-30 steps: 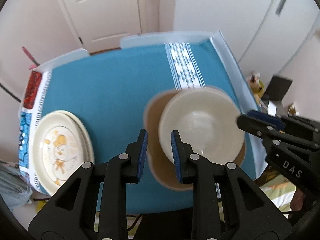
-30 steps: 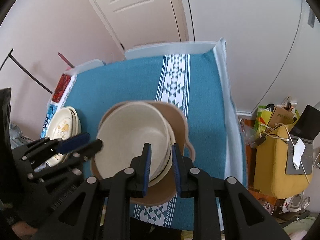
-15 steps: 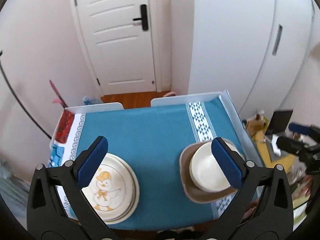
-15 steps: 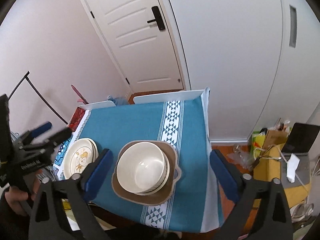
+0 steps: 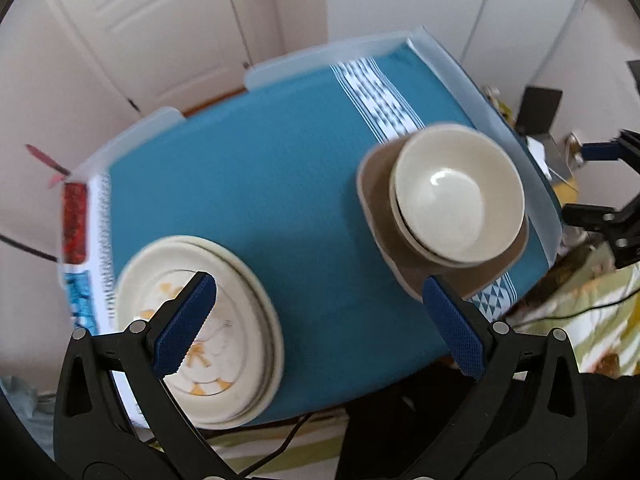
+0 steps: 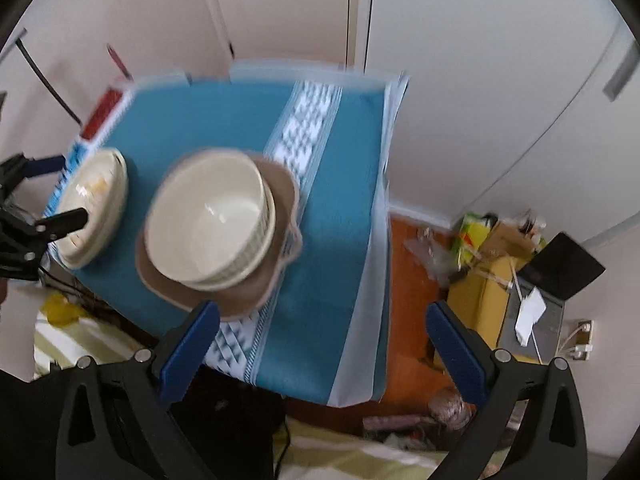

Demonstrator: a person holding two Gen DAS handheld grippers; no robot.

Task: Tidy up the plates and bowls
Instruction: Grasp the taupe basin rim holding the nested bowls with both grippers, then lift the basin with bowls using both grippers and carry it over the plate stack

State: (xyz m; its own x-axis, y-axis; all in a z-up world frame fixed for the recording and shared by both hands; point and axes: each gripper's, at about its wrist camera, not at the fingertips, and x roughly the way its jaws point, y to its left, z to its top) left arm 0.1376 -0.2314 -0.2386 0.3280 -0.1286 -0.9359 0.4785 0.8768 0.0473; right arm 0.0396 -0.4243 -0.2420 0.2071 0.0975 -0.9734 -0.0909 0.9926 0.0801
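Cream bowls (image 5: 456, 200) (image 6: 212, 216) sit nested on a brown dish (image 5: 472, 276) (image 6: 240, 300) at the right of the teal-clothed table (image 5: 260, 184) (image 6: 344, 208). At the table's left lies a stack of cream plates (image 5: 200, 332) (image 6: 94, 208) with a cartoon print on top. My left gripper (image 5: 320, 320) hangs open above the near edge, between plates and bowls, holding nothing. Wide open too, my right gripper (image 6: 322, 344) hovers over the table's near right corner, below the brown dish, and nothing sits between its fingers.
A white door and walls stand behind the table. On the floor to the right are a yellow box (image 6: 492, 292), a dark laptop (image 6: 564, 268), bags and cables. Striped green bedding (image 6: 360, 464) lies below the near table edge.
Both grippers went from shut to wide open. They pulled back and up from the bowls, then came lower and nearer the table again, each with a roll of the wrist.
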